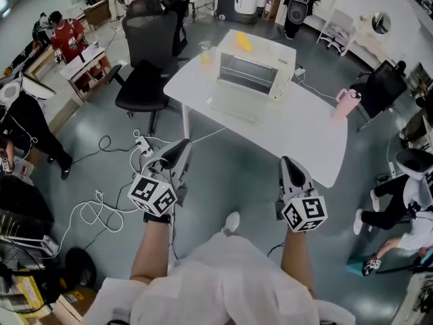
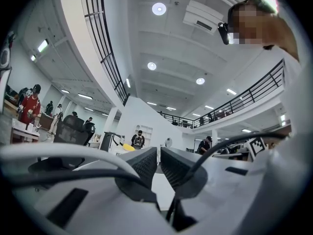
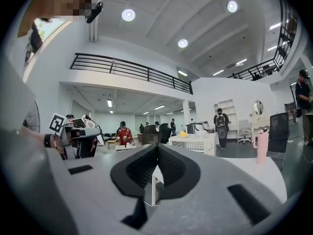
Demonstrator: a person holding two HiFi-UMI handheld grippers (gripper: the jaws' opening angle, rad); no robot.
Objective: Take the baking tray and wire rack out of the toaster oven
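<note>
A white toaster oven (image 1: 252, 73) stands on the white table (image 1: 298, 134), its front facing me, with metal bars showing in its opening. Something flat and pale (image 1: 233, 105) lies before it, likely its lowered door. Tray and rack cannot be told apart from here. A yellow object (image 1: 243, 42) lies on top of the oven. My left gripper (image 1: 181, 149) and right gripper (image 1: 288, 162) hang over the floor, short of the table's near edge, both shut and empty. In the right gripper view, the oven (image 3: 198, 142) is far beyond the shut gripper (image 3: 157, 148). The left gripper (image 2: 159, 153) points toward the table.
A pink tumbler (image 1: 346, 103) stands near the table's right end and a cup (image 1: 205, 51) left of the oven. Black office chairs (image 1: 145, 66) stand at the table's left. Cables and a power strip (image 1: 139, 147) lie on the floor. People stand around the room.
</note>
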